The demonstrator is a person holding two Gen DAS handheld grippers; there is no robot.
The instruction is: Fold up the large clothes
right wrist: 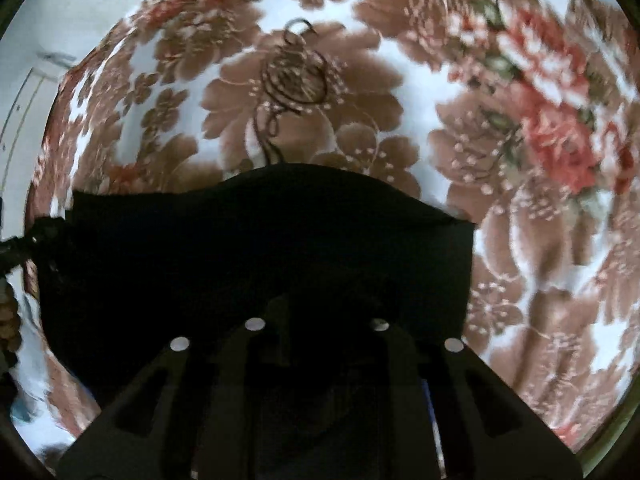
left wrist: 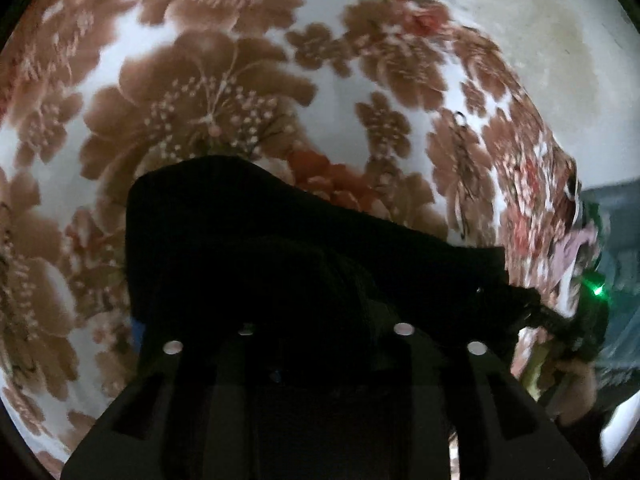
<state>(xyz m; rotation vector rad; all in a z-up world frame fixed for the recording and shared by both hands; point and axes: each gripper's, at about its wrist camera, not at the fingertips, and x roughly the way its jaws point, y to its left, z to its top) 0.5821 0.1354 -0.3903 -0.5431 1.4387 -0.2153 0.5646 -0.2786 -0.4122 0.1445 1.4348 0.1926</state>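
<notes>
Garment (left wrist: 304,240), one, black, draped over both grippers; one floral bedspread (left wrist: 224,80) beneath.

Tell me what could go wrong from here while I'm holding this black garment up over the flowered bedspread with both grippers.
The black garment drapes over both the left gripper and the right gripper, hiding the fingertips, so grip security cannot be confirmed; a corner may slip. It is too dark to show folds or edges, so the fold could land crooked. Both views are motion-blurred over the floral bedspread, so quick movement might bunch the fabric.
</notes>
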